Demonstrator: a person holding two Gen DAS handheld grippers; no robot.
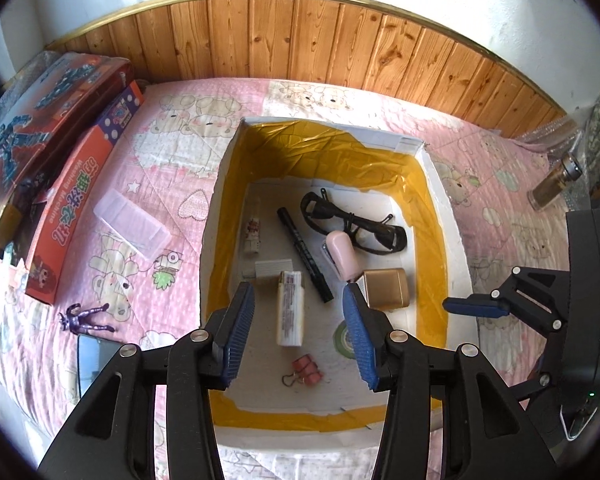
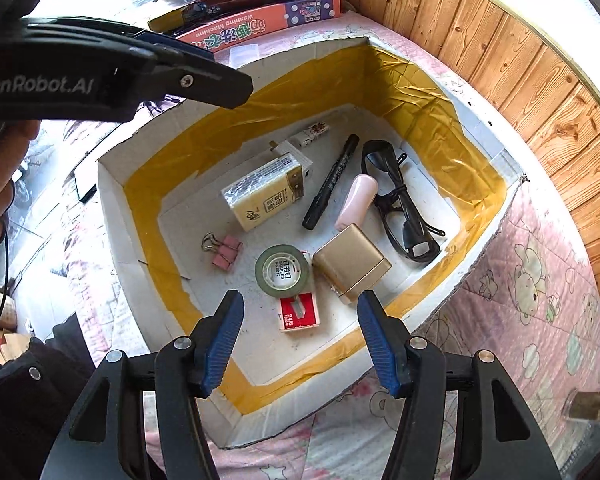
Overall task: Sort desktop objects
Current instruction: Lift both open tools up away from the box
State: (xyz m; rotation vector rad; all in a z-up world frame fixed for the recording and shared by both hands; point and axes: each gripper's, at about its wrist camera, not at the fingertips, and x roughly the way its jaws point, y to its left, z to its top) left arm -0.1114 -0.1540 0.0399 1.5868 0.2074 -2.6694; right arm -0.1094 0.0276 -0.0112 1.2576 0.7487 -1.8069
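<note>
A white box with yellow tape lining [image 1: 456, 240] [image 2: 112, 208] sits on the pink bed cover. Inside lie a cream pack [image 1: 289, 308] [image 2: 260, 194], black marker [image 1: 305, 254] [image 2: 332, 180], black glasses [image 1: 352, 224] [image 2: 400, 196], pink case [image 1: 342, 254] [image 2: 358, 200], gold box [image 1: 386, 288] [image 2: 352, 262], tape roll [image 1: 342, 338] [image 2: 282, 270], pink binder clip [image 1: 306, 370] [image 2: 226, 250] and a red staples box [image 2: 300, 312]. My left gripper [image 1: 298, 332] is open and empty above the box. My right gripper [image 2: 300, 336] is open and empty over the box's near edge.
On the cover left of the box lie a clear plastic case [image 1: 132, 228], a purple figurine [image 1: 86, 318] and a phone [image 1: 94, 360]. Toy boxes [image 1: 60, 184] are stacked at the far left. A bottle [image 1: 556, 182] lies at the right. Wooden panelling [image 1: 300, 36] backs the bed.
</note>
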